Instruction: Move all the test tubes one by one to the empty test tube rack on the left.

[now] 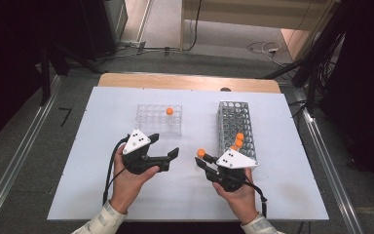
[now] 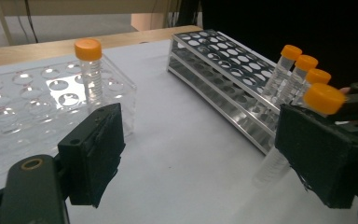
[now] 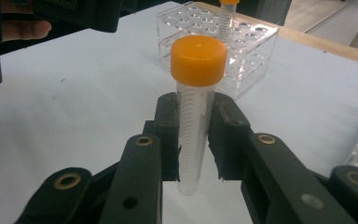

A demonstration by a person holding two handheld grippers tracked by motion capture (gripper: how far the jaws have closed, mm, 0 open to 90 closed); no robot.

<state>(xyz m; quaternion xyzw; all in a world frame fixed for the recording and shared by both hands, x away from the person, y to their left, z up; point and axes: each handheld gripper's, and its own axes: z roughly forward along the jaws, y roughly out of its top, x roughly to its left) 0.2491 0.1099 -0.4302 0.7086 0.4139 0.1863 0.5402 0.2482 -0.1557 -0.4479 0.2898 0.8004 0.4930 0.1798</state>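
My right gripper (image 1: 203, 161) is shut on a clear tube with an orange cap (image 1: 201, 152), held upright just left of the metal rack (image 1: 233, 117). In the right gripper view both pads pinch the tube (image 3: 198, 60) below its cap, with my right gripper (image 3: 193, 126) over the white board. My left gripper (image 1: 165, 146) stands open a little to the left, its jaws pointing toward the tube. From the left gripper view the held tube (image 2: 324, 98) shows behind the right jaw of my open left gripper (image 2: 205, 158), which has nothing between its pads.
A clear plastic rack (image 1: 151, 127) at the back left holds one orange-capped tube (image 1: 169, 111). The metal rack's near end carries three more tubes (image 1: 238, 139). The white board (image 1: 126, 195) covers a wooden table; the floor drops away on all sides.
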